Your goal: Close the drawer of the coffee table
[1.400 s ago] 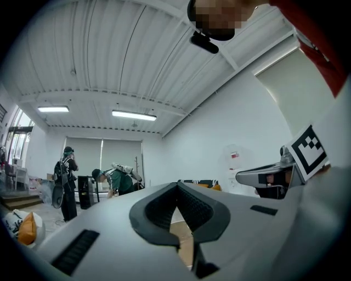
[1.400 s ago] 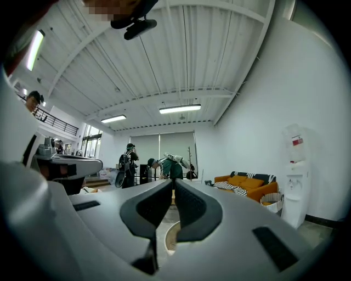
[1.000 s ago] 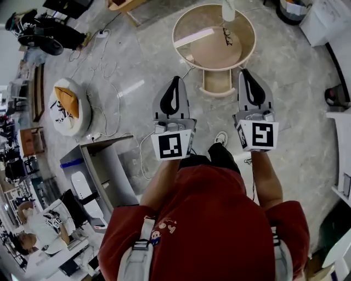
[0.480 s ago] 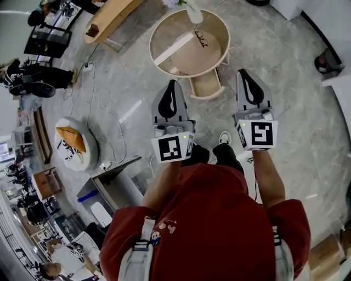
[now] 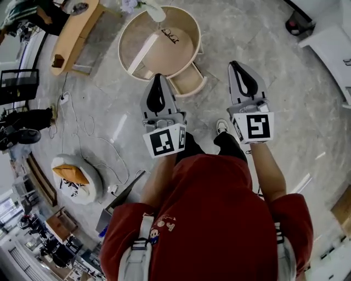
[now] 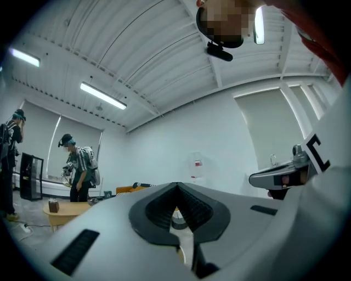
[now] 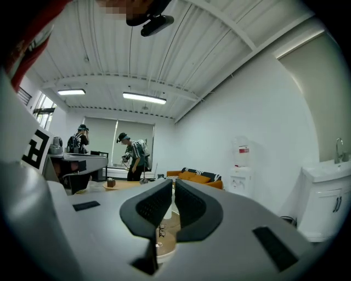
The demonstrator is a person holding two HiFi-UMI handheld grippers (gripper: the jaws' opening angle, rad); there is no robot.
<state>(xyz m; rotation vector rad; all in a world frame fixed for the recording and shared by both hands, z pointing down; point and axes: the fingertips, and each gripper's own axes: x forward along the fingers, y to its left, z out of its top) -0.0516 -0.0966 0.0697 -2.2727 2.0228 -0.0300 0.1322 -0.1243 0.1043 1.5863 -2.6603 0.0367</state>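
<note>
Left hand-held gripper [image 5: 157,78] and right hand-held gripper [image 5: 236,65], both clenched empty near the open drawer [image 5: 188,82], seemed best pressed squarely against its front.

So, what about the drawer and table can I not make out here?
Drawer: head view, partly behind the left gripper; handle too small.
Print on the coffee table: head view, too small to read.
White vase: head view, cut off by top edge.
</note>
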